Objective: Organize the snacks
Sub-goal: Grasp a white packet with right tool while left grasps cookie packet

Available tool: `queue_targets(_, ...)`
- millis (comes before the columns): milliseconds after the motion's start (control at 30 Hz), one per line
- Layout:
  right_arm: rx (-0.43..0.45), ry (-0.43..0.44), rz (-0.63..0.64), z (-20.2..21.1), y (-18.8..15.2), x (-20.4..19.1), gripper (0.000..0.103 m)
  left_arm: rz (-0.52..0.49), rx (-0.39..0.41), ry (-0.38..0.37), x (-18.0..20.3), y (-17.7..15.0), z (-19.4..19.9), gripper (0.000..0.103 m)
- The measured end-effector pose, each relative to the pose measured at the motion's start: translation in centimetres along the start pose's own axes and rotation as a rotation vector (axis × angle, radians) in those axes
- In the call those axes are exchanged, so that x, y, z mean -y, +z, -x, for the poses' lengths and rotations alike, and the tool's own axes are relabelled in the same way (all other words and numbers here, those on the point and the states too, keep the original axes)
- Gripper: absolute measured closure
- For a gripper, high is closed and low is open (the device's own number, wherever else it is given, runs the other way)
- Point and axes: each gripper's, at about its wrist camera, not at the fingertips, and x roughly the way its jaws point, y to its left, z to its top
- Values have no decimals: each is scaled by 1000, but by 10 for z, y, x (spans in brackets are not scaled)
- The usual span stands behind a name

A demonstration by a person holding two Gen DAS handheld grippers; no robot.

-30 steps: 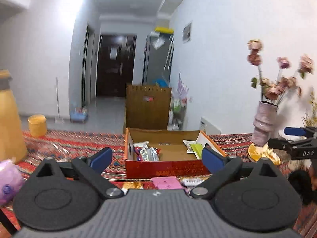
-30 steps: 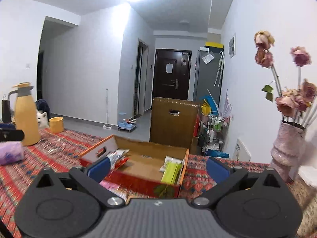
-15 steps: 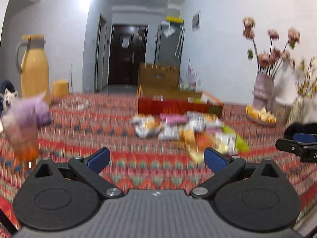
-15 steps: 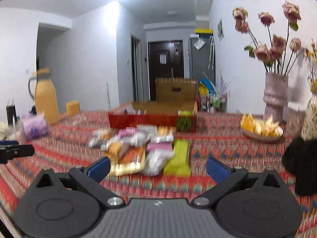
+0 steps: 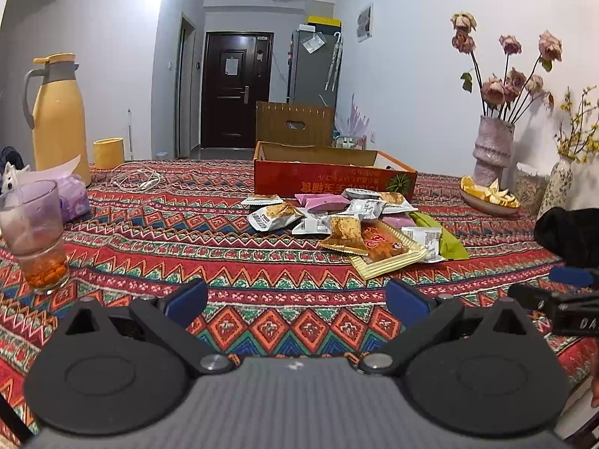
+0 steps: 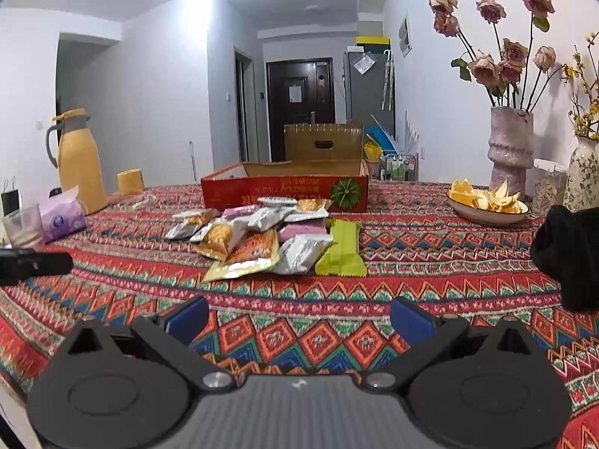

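Blue pads, left gripper (image 5: pixel 295 301): spread wide, nothing between them; low over the patterned tablecloth (image 5: pixel 262 321).
Blue pads, right gripper (image 6: pixel 297 318): likewise spread and empty; also low over the cloth, at the near edge of the table.
Ahead of both claws: a loose heap of snack packets (image 6: pixel 262 235), well apart from the pads, untouched by either claw.
Heap, nearest items: gold-edged orange packet (image 6: pixel 247 254) and a green wrapper (image 6: pixel 340 250) on the right claw's side; silver packets (image 5: pixel 275 217) and a pink packet (image 5: pixel 324 202) further back.
Beyond the heap: red cardboard box (image 6: pixel 284 191), open-topped, just behind the packets; its inside is hidden from this low angle, so contents cannot be told.
Left of the left claw: glass with orange bits (image 5: pixel 35 235), purple tissue pack (image 5: pixel 73 196), yellow thermos jug (image 5: pixel 58 116).
Right of the right claw: bowl of orange peel (image 6: pixel 486 205), vase of dried roses (image 6: pixel 511 149).
Progress (judgement): early; every visible packet lies outside the box, unsorted.
Remaining (judgement): reach forward, pinch packets one at a time, carry each into the box.
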Motion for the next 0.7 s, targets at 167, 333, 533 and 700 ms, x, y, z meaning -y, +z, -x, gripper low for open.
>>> queue_targets(167,-1,39,-41,-17,15,7,0,-28,-8,16,2,13,-23,0)
queue_targets(333,-73,12,-17,-58,31,3,11,-9,-29,-14,4,28,-62,0)
queue_targets(533,-181,82,-116,-122,48,16,62,-136,-35,-115,37,43,-132,27)
queue_targets(700,-206,40,-162,-169,57,20,62,-135,-119,-135,52,53,-197,28)
